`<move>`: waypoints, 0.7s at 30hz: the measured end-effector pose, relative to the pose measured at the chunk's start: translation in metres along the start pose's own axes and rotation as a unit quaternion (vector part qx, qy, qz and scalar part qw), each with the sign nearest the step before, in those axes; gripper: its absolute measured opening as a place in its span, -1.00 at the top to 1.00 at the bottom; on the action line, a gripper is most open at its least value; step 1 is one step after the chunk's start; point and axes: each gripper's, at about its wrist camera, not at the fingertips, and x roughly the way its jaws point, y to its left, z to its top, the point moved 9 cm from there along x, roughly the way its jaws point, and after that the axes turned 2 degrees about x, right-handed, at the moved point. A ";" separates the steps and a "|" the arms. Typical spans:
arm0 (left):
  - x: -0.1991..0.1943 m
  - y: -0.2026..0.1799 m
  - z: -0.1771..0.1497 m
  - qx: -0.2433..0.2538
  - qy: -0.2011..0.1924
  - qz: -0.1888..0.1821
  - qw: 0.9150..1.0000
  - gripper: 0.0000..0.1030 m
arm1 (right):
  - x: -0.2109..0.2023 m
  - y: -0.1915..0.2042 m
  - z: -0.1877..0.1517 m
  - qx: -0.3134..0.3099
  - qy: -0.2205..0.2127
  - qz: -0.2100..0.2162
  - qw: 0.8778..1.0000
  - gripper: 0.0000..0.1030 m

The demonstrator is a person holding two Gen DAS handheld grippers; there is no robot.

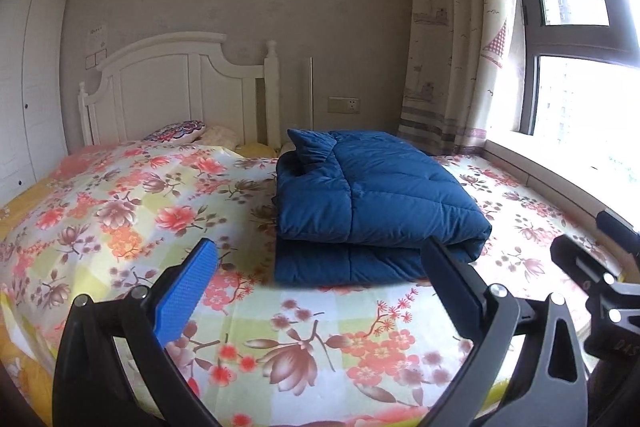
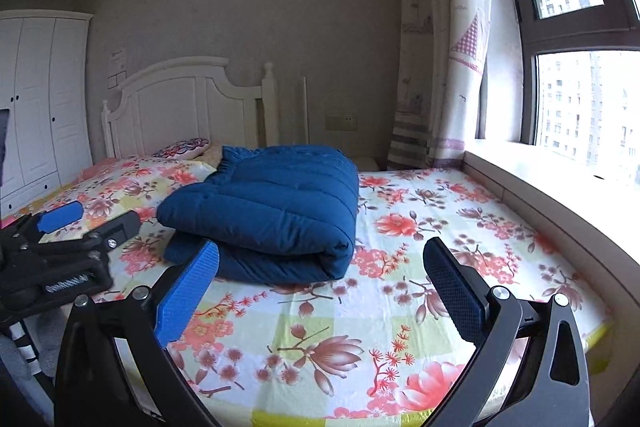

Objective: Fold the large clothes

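A dark blue quilted garment [image 1: 368, 203] lies folded into a thick stack on the floral bed sheet [image 1: 140, 203]. It also shows in the right wrist view [image 2: 276, 211]. My left gripper [image 1: 320, 267] is open and empty, held above the sheet just in front of the stack. My right gripper [image 2: 320, 267] is open and empty, in front of and slightly right of the stack. The left gripper also shows at the left of the right wrist view [image 2: 80, 223]. Part of the right gripper shows at the right edge of the left wrist view [image 1: 600, 267].
A white headboard [image 1: 180, 87] and a patterned pillow [image 1: 176, 131] stand at the far end. A white wardrobe [image 2: 40, 99] is at the left. A window ledge [image 2: 560, 187] and curtain [image 2: 440, 47] run along the right side of the bed.
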 end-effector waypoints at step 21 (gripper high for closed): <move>-0.016 0.000 0.007 0.020 -0.016 0.019 0.999 -0.96 | -0.004 0.013 0.003 -0.021 -0.004 -0.006 1.000 -0.91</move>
